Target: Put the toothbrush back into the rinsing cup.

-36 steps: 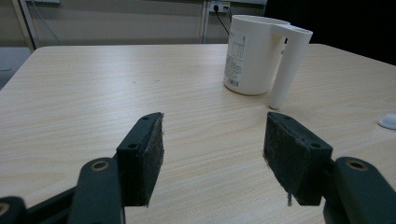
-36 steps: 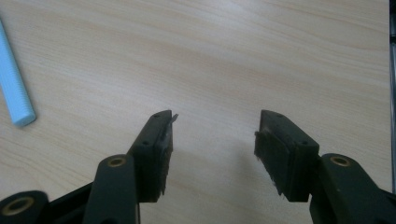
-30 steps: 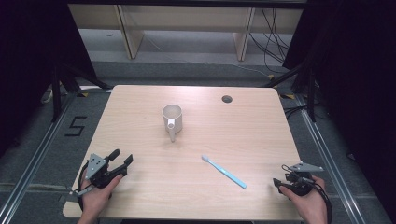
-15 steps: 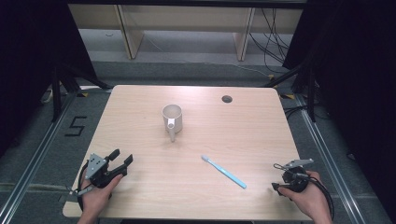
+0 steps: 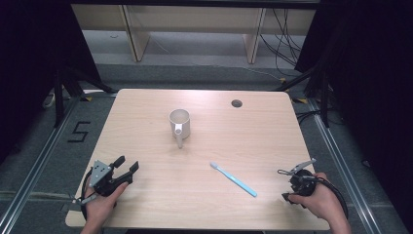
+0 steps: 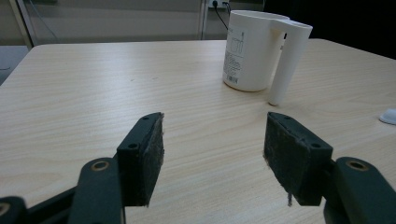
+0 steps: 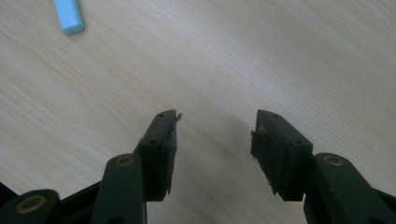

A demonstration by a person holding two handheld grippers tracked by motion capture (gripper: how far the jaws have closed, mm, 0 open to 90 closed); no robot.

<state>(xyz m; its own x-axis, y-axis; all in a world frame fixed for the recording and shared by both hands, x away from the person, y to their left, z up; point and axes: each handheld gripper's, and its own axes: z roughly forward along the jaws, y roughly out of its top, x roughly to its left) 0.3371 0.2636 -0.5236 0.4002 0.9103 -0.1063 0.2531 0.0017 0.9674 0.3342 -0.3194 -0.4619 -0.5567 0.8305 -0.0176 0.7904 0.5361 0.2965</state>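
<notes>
Wood table, dark surround. Mug upright mid-table, handle toward you. Your left gripper sits at the near-left corner, jaws wide, empty, aimed at the mug. Your right gripper at the near-right edge, jaws wide, empty. Toothbrush lies flat between them, nearer the right gripper.
</notes>
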